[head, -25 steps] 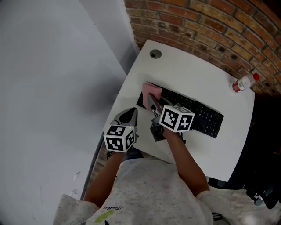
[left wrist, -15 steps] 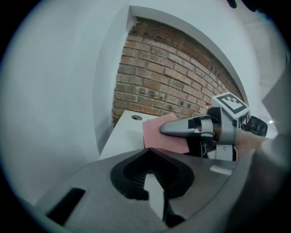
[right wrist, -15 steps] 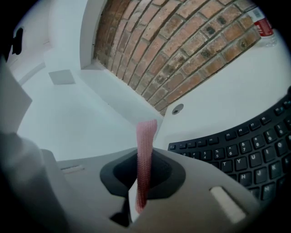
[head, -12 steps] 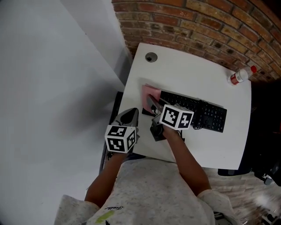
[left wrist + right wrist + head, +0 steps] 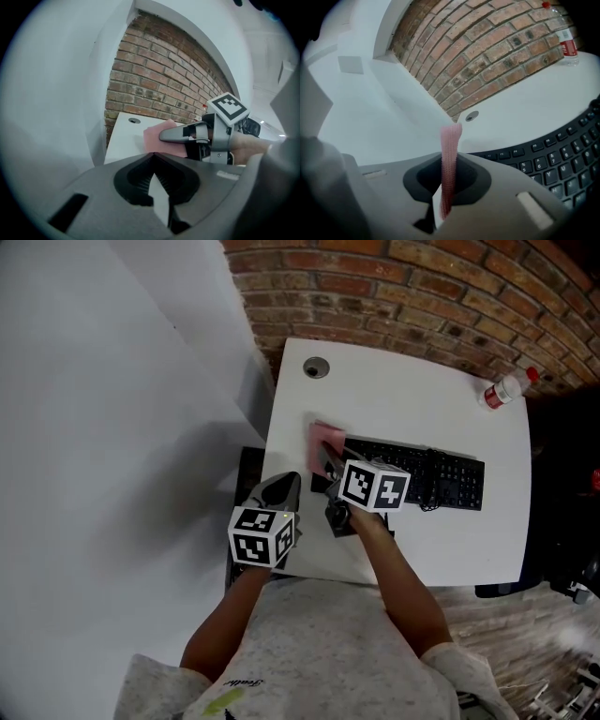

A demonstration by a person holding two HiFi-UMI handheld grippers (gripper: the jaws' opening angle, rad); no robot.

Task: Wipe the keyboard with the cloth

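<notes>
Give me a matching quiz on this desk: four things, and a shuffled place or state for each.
Things:
1. cloth
2. bottle
3. left gripper
4. keyboard

Places or states:
A. at the far right corner of the desk
B. clamped in the right gripper
C. lying across the desk's middle
D. shut, holding nothing

Pairs: 1-B, 2-A, 3-D, 4-C

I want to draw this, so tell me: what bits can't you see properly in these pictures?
Head view: the right gripper covers the left end of the black keyboard, so whether the pink cloth touches the keys is hidden.
Right gripper view: the keyboard's right part is cut off by the picture edge.
Both views: the label print on the clear plastic bottle with a red cap is too small to read.
</notes>
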